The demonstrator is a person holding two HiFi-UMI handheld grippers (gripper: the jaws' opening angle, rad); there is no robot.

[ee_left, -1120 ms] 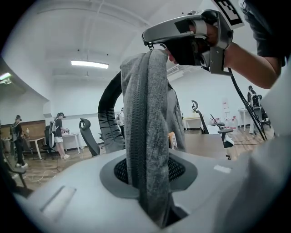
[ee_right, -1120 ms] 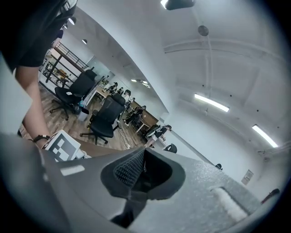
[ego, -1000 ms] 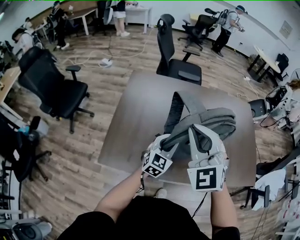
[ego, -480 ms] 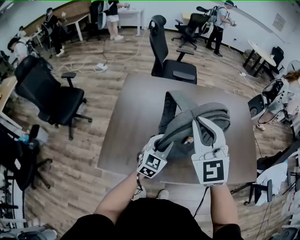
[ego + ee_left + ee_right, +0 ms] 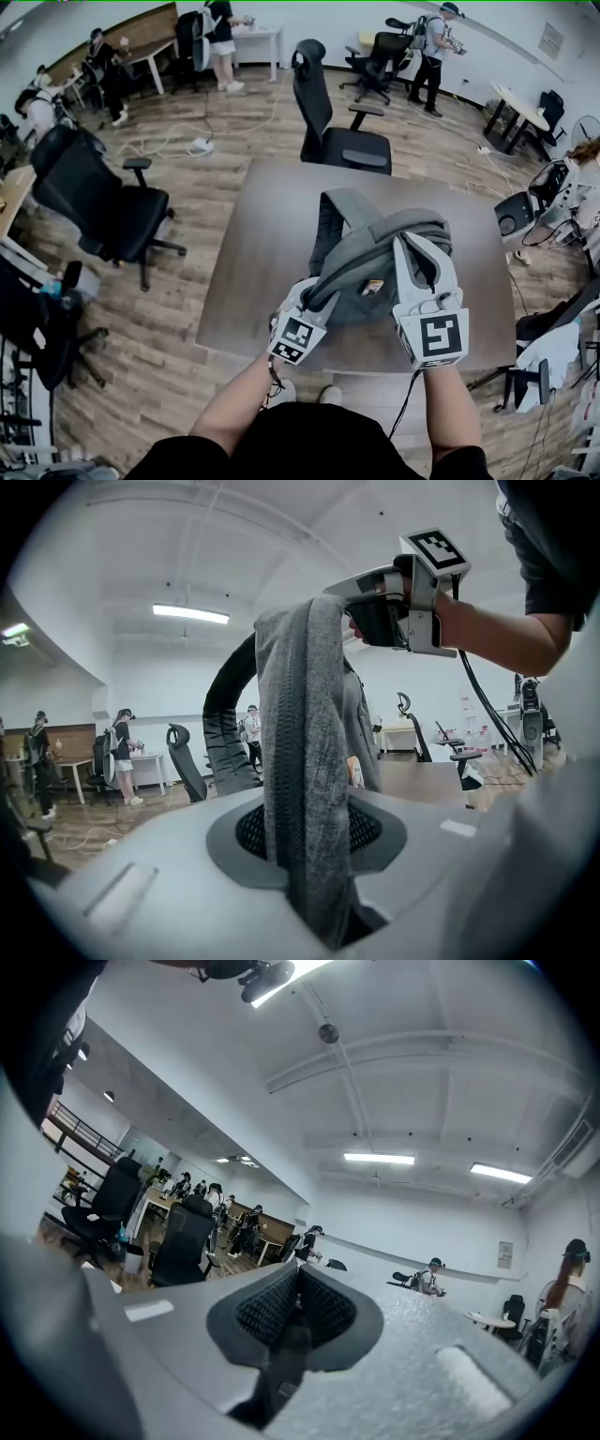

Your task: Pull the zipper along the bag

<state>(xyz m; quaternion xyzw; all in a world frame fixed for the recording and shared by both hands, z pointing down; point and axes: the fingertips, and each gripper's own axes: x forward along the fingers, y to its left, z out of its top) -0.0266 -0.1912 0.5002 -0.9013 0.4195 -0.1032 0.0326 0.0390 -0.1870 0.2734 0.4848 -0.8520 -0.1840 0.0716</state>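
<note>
Bag (image 5: 370,248), grey, resting on the tabletop (image 5: 258,281)?

Yes, near the front edge, just ahead of both hands, with a strap (image 5: 330,220) looped over the far side.

And in the left tongs (image 5: 326,289)?

Pinching a strip of the grey cloth, with the zipper track (image 5: 302,761) running up its middle. Closed firmly on it, not spread.

Why held there?

Probably to anchor that end. Keeps the track stretched and straight, so as to avoid bunching of cloth ahead of the pull.

And the right tongs (image 5: 421,247)?

Pressed almost together on a small dark tab, seemingly the zipper pull (image 5: 284,1358). Placed higher and farther along the same strip, as seen from the left gripper view.

So, pulling away from the left one?

Looks so. Makes sense also: one end fixed, the other end drawn off, all tension along the track. Judged as somewhere in the middle of the pull. Hard to tell how much of the track remains.

Any risk?

Slipping off such a small tab. Better to pull along the line of the track, not sideways, and to keep the left grip firm.
</note>
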